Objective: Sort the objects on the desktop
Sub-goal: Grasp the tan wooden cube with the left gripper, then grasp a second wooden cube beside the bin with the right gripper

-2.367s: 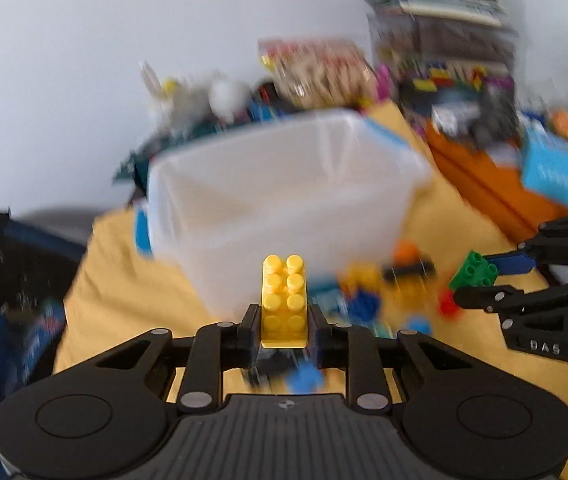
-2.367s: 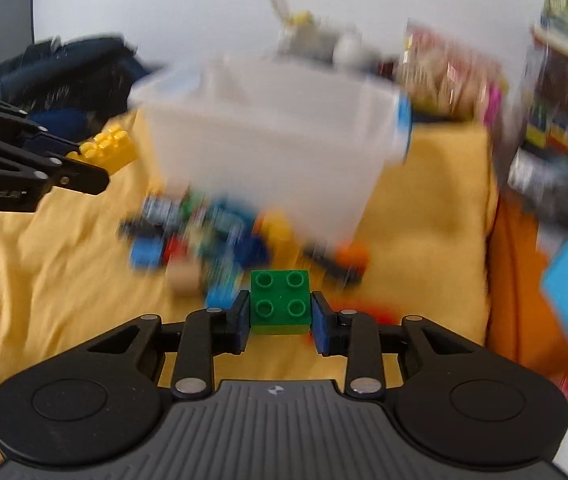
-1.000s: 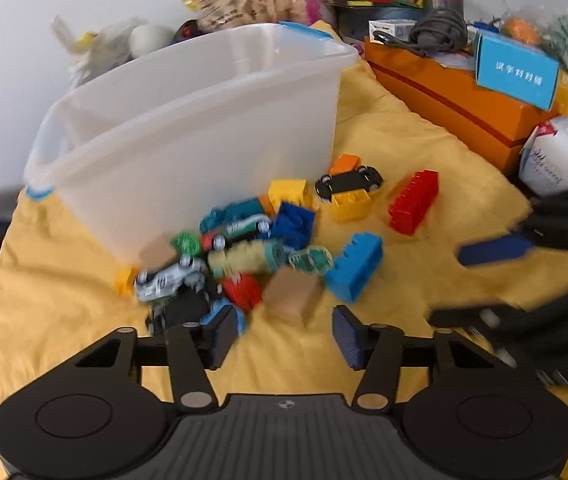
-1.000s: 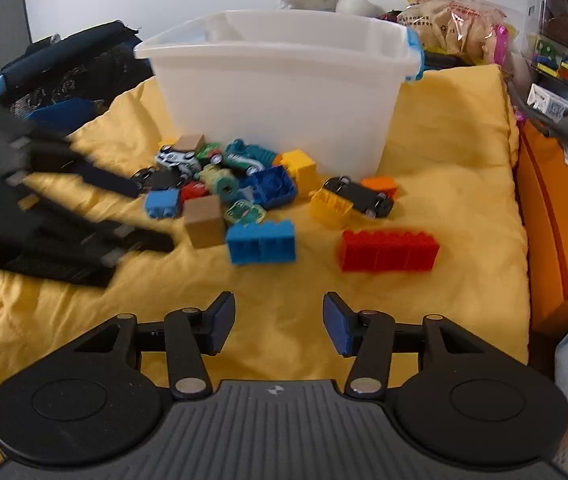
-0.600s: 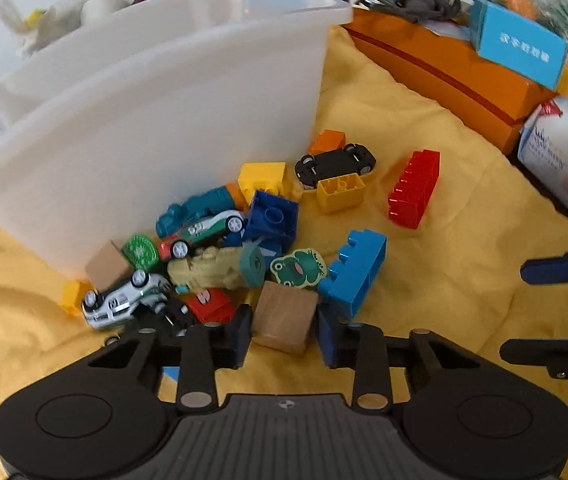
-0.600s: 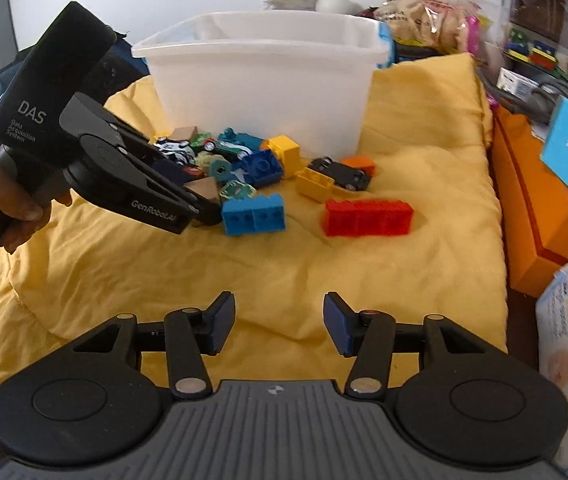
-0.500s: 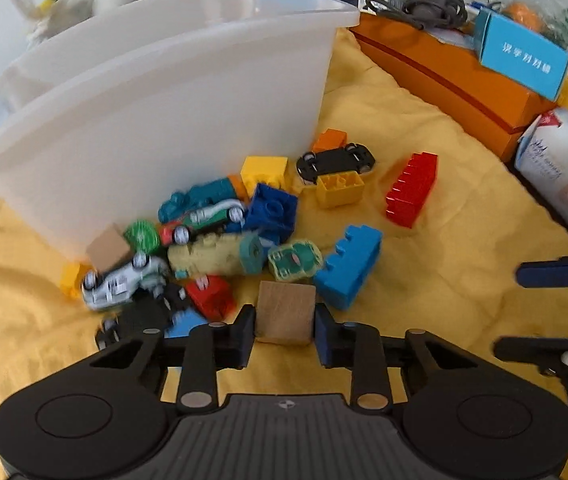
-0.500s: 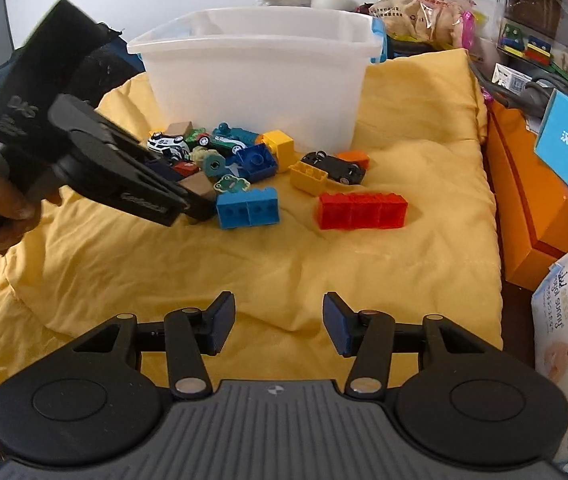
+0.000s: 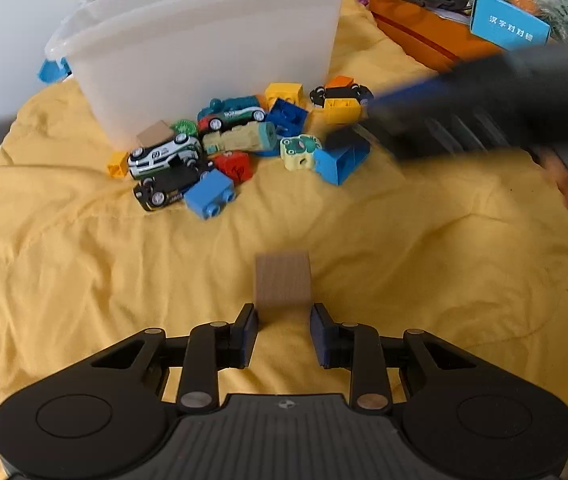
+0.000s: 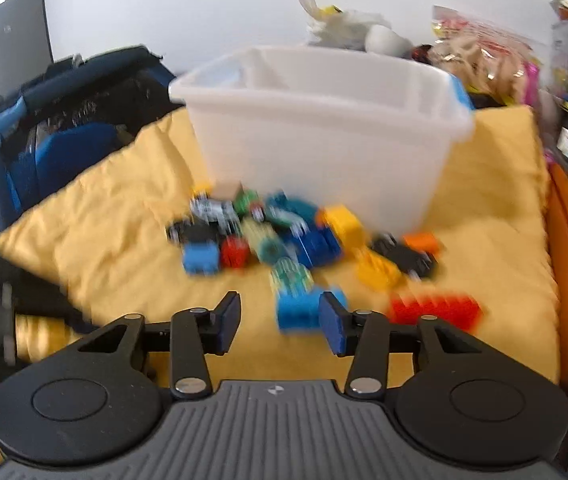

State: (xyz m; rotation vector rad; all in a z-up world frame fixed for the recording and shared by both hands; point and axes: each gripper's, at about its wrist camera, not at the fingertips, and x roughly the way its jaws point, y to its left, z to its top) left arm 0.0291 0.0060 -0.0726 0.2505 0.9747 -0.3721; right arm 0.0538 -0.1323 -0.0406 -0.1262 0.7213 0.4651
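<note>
Right gripper point(image 9: 463, 108) a dark motion smear; toy pile point(image 10: 284, 240) blurred beyond telling.

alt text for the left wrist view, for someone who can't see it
The left gripper holds a wooden block over a yellow cloth. Beyond lies a pile of toy cars and bricks beside a white bin.

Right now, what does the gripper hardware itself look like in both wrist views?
Both match. The left gripper and right gripper each have a matte black body with a ribbed grey centre panel, a round recess on either side, black linkage arms with silver pivot pins, and blue pads on the fingertips. A small round emblem sits on each panel's top edge. No cables or sleeves visible.
</note>
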